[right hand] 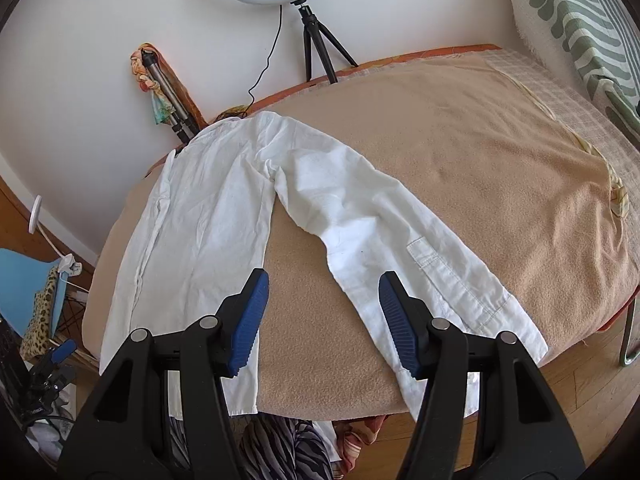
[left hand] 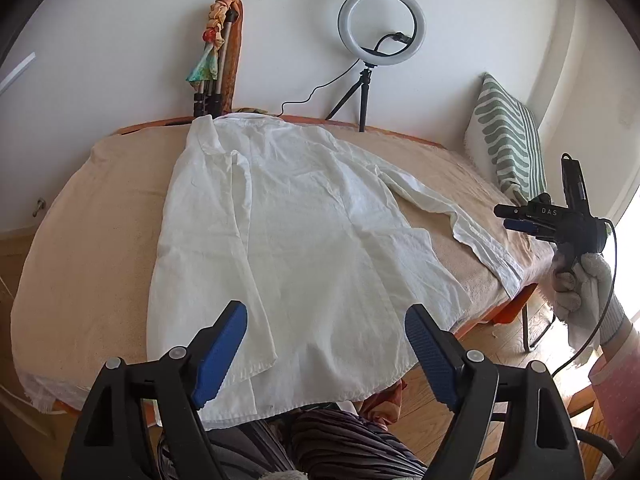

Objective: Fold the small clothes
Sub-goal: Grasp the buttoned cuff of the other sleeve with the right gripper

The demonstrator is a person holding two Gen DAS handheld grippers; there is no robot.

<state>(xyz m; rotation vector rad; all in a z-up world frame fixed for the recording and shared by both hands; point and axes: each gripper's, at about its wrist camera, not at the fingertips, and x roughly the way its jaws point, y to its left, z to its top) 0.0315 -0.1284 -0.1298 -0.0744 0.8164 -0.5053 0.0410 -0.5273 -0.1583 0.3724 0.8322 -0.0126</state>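
Note:
A white long-sleeved shirt [left hand: 304, 240] lies flat on a beige blanket covering the table [left hand: 88, 216], collar at the far side, hem over the near edge. Its left sleeve is folded in over the body [left hand: 236, 220]. Its right sleeve [right hand: 400, 240] stretches out toward the near right edge, cuff at the edge [right hand: 500, 320]. My left gripper [left hand: 326, 352] is open and empty, held above the hem. My right gripper [right hand: 322, 320] is open and empty, above the blanket between the body [right hand: 208, 232] and the sleeve. In the left wrist view the right gripper [left hand: 516, 218] hovers past the cuff.
A ring light on a tripod [left hand: 380, 28] stands at the far table edge, its cable trailing left. A folded tripod with cloth [left hand: 212, 60] leans on the wall. A green striped pillow [left hand: 508, 136] stands at the far right. Wooden floor lies below the near edge.

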